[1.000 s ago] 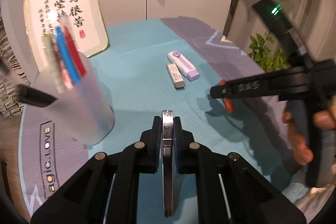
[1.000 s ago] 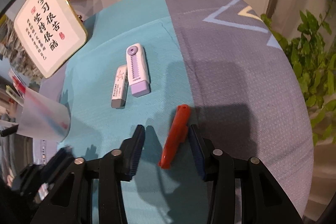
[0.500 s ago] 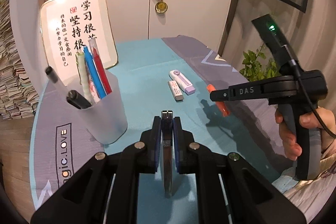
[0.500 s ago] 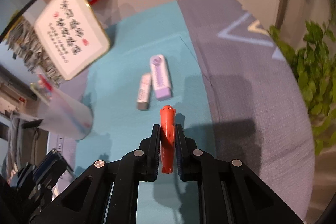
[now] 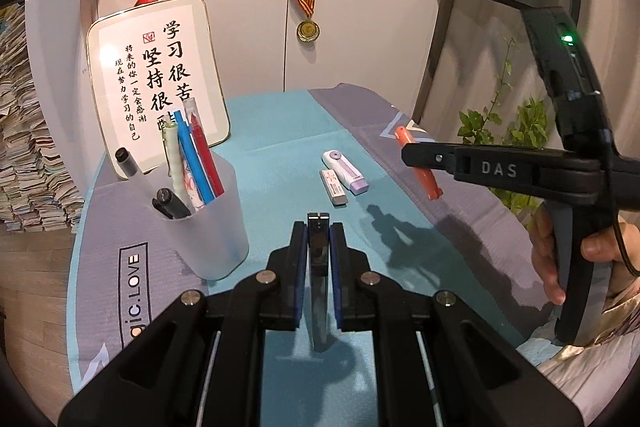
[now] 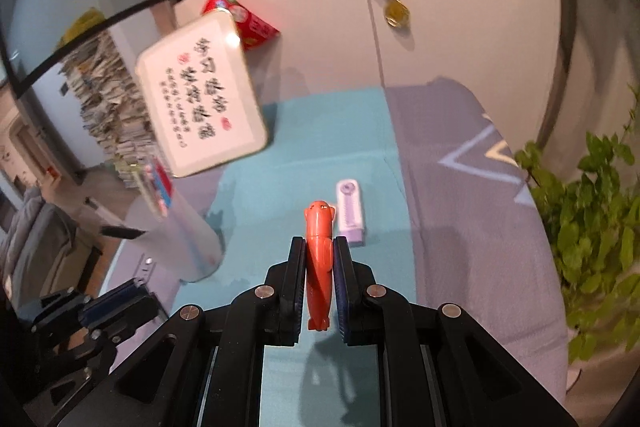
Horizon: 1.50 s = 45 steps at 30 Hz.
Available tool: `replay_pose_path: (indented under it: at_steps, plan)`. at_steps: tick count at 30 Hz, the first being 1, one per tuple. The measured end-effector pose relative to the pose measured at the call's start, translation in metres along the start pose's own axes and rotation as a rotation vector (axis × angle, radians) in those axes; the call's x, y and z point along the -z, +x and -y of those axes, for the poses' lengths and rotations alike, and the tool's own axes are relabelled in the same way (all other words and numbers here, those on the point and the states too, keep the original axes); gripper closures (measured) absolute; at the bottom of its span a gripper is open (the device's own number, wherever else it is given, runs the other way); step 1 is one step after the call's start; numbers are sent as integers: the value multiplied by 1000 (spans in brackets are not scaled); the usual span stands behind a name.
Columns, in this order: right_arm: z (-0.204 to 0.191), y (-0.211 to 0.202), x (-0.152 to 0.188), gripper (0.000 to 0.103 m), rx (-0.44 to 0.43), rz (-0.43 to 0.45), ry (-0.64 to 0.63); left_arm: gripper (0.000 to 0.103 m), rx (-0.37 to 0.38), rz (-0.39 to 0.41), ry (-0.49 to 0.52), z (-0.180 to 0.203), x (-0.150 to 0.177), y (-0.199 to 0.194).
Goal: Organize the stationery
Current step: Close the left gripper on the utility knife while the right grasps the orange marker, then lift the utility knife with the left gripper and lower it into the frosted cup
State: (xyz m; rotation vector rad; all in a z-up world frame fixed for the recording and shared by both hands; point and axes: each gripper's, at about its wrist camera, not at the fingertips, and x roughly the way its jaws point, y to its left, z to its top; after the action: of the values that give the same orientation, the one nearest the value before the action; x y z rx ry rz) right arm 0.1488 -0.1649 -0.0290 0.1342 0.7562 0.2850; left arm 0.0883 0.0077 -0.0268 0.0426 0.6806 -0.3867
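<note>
At the far left of the left wrist view a framed calligraphy board (image 5: 156, 83) is leaned against the white cabinet. Just in front of it a frosted pen cup (image 5: 208, 223) is stood on the teal mat (image 5: 276, 155), loaded with a blue pen (image 5: 194, 157), a red pen (image 5: 204, 151) and black markers. At centre, the left gripper (image 5: 319, 227) is seen with its fingers drawn together on a metal nail clipper (image 5: 319, 259) — the clipper is pinched edge-on between the blue pads and held clear of the mat. Beyond it, a small white eraser (image 5: 334, 187) and a lilac correction-tape dispenser (image 5: 345, 172) are laid side by side, almost touching. Further right, an orange pen-like tool (image 5: 418, 163) is clamped in the right gripper (image 5: 412, 155) above the grey part of the cloth, and a hand (image 5: 560, 259) is wrapped round the gripper's handle.

In the right wrist view the right gripper's fingers (image 6: 296, 267) are pressed on both sides of that orange tool, whose rounded cap is pointed forward — the dispenser is seen just beyond it on the mat.
</note>
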Motion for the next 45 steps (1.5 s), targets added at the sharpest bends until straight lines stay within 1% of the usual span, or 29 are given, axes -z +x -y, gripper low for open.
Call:
replay_pose_path:
  at_steps: [9,17,21,23,26,28,33,38,41,45]
  plan:
    - [-11,-17,2,88,-14,70,-49,94,-10,33,0,0,-2,-11]
    - [-16,-22,5,88,-36,77,-68,94,-23,68,11,2,-8,-21]
    - [-18,-24,5,88,-47,84,-75,94,-33,100,21,1,-18,-30]
    - [-19,-25,5,88,-52,86,-79,94,-46,125,20,-2,-27,-37]
    - [-19,-25,5,88,-64,85,-80,94,-89,171,12,-10,-42,-47]
    - [-18,-25,6,88,-69,84,-76,94,-125,202,-6,-19,-53,-55]
    - [-20,-28,4,89,-78,97,-78,94,-175,269,-39,-39,-71,-71]
    - [-26,-28,5,89,-88,98,-94,94,-217,285,-94,-62,-80,-72]
    - [-27,-28,5,89,-89,95,-94,94,-234,273,-126,-73,-79,-66]
    - [-27,-27,5,89,-90,95,-96,94,-232,247,-148,-82,-77,-56]
